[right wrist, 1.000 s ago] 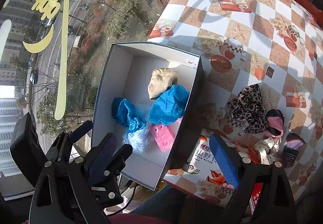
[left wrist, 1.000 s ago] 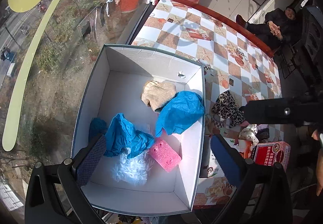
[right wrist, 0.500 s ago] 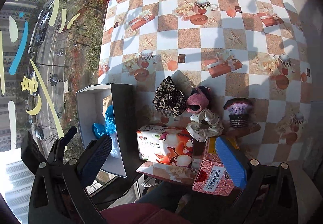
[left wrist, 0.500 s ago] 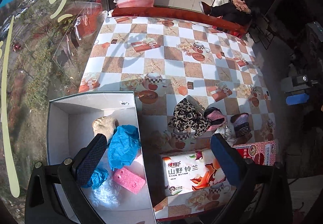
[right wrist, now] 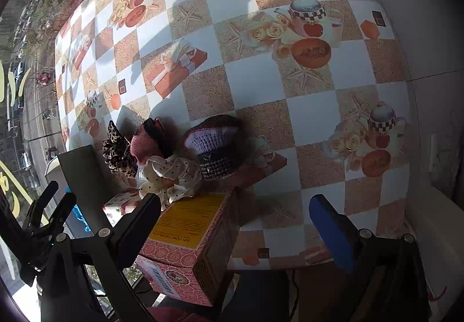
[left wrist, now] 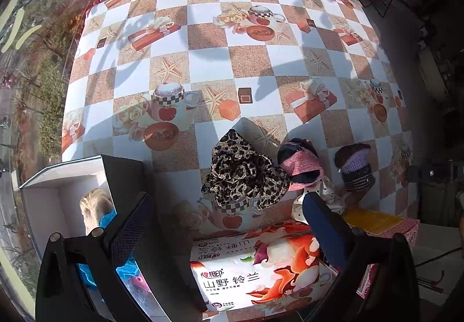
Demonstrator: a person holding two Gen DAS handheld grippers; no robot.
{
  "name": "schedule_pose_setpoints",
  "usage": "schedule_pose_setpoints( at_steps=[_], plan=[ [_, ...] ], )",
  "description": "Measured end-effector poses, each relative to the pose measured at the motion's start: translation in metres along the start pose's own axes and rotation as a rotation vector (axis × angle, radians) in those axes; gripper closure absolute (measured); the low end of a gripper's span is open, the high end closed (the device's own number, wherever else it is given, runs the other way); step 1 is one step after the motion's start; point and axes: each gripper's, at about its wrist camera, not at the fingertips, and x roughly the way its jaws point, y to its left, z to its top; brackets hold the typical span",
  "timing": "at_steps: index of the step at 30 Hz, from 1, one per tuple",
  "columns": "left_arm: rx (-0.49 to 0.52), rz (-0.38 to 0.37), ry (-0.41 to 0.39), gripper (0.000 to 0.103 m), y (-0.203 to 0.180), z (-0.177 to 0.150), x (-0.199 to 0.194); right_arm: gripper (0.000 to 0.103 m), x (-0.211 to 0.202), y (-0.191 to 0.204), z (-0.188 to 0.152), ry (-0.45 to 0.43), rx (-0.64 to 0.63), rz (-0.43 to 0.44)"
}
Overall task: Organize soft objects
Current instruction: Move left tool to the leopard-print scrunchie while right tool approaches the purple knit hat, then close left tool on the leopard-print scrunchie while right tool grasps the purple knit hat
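1. Jaws: left gripper and right gripper both spread wide, nothing held.
2. Tissue pack sits between the left jaws, printed "山野 铃兰"; pink carton by the right's left pad reads "NIN JIOM".
3. Just past the jaws: leopard scrunchie, polka-dot scrunchie, pink piece, knit piece, bunched on the tabletop.
4. Box left of the left jaws, soft items inside.
5. Risk: closing low could nip a carton or grab two tangled pieces together.
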Motion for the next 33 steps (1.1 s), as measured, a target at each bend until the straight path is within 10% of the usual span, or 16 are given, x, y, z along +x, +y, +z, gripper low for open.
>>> schedule_pose_setpoints(
  at_steps=[18,27,33],
  plan=[
    [-0.288,-0.058,0.279,0.000,0.021,0.026,0.119,0.000,0.105,0.019,0.037,0.120,-0.159,-0.083],
    [-0.220,0.004,0.324,0.000,0.004,0.024,0.134,0.000,0.127,0.036,0.026,0.146,-0.264,-0.311],
    [-0.218,0.042,0.346,0.000,0.002,0.020,0.136,0.000,0.126,0.029,0.026,0.155,-0.280,-0.313]
  ],
)
